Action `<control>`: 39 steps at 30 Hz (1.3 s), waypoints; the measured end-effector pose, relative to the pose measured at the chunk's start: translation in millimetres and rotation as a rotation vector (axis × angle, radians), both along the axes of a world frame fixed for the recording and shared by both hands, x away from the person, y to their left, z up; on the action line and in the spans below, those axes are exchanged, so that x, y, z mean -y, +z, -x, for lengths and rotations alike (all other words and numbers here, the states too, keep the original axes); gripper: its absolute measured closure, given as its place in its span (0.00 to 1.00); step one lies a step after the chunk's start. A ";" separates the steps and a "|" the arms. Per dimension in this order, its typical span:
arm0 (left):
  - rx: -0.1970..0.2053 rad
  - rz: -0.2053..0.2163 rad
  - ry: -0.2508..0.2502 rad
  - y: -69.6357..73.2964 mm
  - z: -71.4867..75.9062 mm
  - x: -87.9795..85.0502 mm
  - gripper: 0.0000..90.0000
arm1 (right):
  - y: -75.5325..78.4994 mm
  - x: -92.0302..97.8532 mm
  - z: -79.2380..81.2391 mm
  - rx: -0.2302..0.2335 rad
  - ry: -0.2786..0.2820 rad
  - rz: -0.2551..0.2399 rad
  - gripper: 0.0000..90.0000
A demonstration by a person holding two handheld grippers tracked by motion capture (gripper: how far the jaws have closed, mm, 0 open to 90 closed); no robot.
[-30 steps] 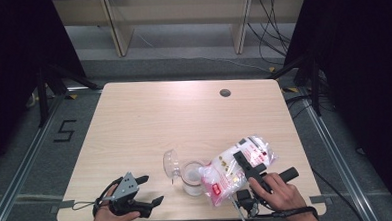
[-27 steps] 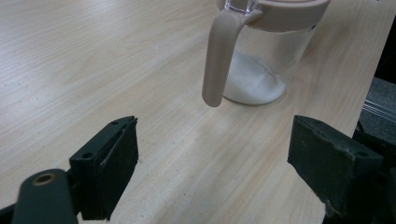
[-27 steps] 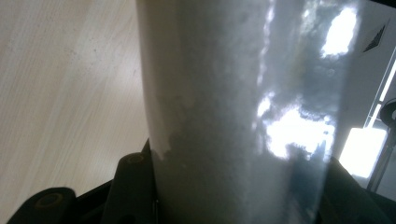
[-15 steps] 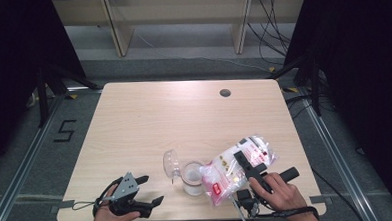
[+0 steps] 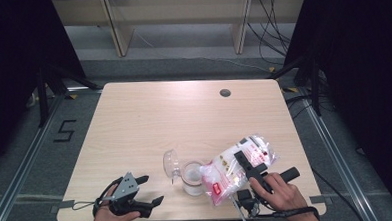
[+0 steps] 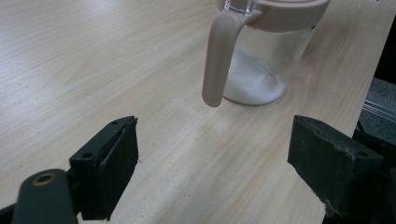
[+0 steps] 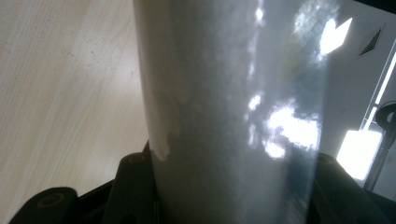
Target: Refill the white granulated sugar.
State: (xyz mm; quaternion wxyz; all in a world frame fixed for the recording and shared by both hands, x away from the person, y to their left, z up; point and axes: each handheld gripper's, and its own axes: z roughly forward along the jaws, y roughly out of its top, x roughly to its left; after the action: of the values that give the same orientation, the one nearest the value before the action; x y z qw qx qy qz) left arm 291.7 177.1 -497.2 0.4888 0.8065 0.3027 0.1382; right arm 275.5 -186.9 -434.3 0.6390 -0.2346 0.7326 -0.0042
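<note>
The right tool (image 5: 249, 167) is clenched on a clear bag of white powder (image 5: 234, 168), tipped down so its low end sits right over the open jar (image 5: 192, 177). The left tool (image 5: 146, 190) rests on the surface (image 5: 174, 121) with its jaws wide apart, gripping nothing, the jar just ahead of it.

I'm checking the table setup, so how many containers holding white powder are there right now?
2. A clear jar stands near the table's front edge, with powder at its bottom. A plastic bag is clamped in the right gripper and tilted over the jar. Nothing else seems hidden.
</note>
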 end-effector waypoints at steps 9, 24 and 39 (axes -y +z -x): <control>0.005 -0.008 -0.001 -0.1 -0.3 -0.3 0.17 | 1.4 2.0 0.0 0.000 -0.004 0.002 0.63; 0.017 -0.008 -0.011 0.2 -1.0 -0.6 0.17 | 4.7 2.2 1.0 0.008 -0.005 -0.002 0.64; 0.006 -0.013 0.000 0.0 -0.2 -0.5 0.17 | 3.4 -3.5 3.3 -0.006 0.011 -0.007 0.65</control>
State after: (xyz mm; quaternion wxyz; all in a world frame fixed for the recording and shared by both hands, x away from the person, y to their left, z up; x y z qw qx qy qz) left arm 292.0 177.6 -497.2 0.4846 0.8091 0.3003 0.1426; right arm 272.2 -183.4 -430.9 0.6376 -0.2364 0.7332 0.0025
